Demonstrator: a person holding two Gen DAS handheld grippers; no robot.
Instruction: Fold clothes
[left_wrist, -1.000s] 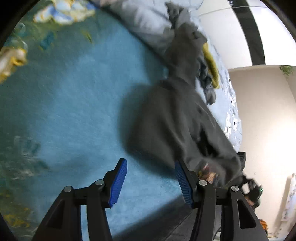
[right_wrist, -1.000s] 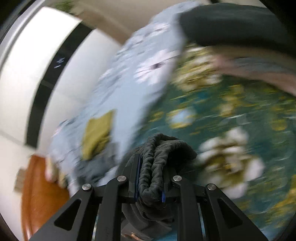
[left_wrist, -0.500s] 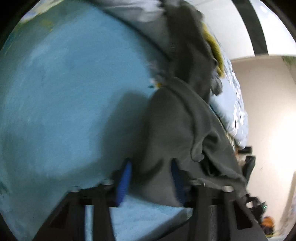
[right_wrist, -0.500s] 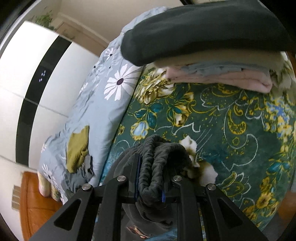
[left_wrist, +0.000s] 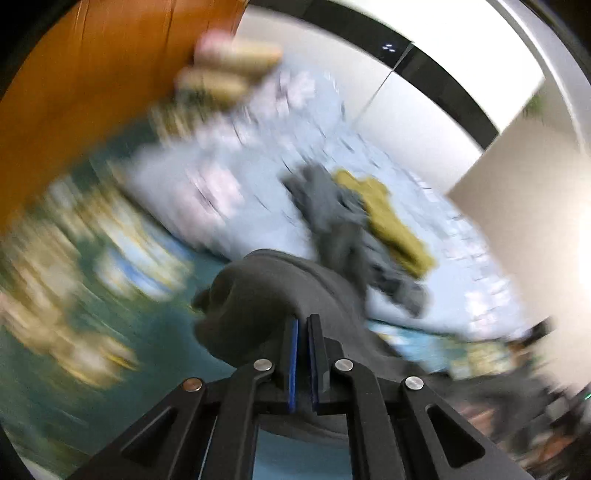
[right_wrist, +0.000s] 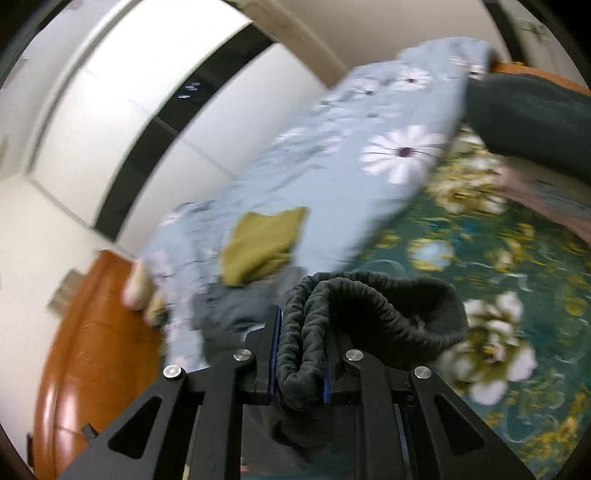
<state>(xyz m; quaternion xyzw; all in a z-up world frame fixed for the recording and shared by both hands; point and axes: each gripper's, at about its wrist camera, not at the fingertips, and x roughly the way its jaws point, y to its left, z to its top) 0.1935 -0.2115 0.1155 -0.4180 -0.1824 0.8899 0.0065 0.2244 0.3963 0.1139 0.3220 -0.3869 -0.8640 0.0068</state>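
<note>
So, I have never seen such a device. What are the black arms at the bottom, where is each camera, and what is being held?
They are two hand-held grippers, one in each of a person's hands, each with a camera looking along its fingers. The left gripper is shut on dark grey cloth. The right gripper is shut on a gathered dark waistband, probably the same garment. Below is a bed with a green flowered bedspread, a pale blue quilt and an olive garment on the quilt. Both pictures are blurred.

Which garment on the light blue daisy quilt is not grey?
The olive-yellow garment, lying flat on the quilt. The crumpled clothes right beside it are grey, as are the trousers in the tools.
</note>
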